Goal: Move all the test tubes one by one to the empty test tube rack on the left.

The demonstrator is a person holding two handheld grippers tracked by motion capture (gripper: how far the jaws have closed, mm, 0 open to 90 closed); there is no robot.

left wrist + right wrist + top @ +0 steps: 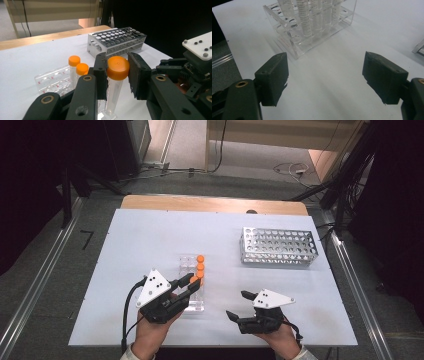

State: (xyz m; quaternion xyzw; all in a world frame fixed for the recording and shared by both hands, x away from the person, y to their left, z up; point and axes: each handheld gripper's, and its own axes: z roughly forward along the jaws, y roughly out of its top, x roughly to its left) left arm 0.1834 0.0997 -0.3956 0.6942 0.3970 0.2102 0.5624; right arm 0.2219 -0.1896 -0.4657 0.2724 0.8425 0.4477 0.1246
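Between the jaws of the left gripper point(117, 75) stands an orange-capped tube point(115, 85), the two black pads pressed on either side of its cap, so the gripper is clamped on the tube. The tube hangs upright with its pointed foot at the near end of the clear plastic rack point(53, 81); whether it sits in a hole or has just come free I cannot tell. The step in hand looks like lifting this tube out of the clear rack, and I judge the next move calls for a straight rise so the tube's body clears the hole without tipping the light rack, then a carry forward and to the right toward the metal rack point(116, 41). Just beyond the gripper's left jaw, two more orange-capped tubes point(78, 68) stand in the clear rack, whose other holes on that side look empty. The metal rack, farther ahead of the gripper, shows many holes and no tubes in them. The right gripper point(325, 77) rests low on the table point(150, 235) with its jaws wide apart and nothing between them, the clear rack and its tubes ahead of it.
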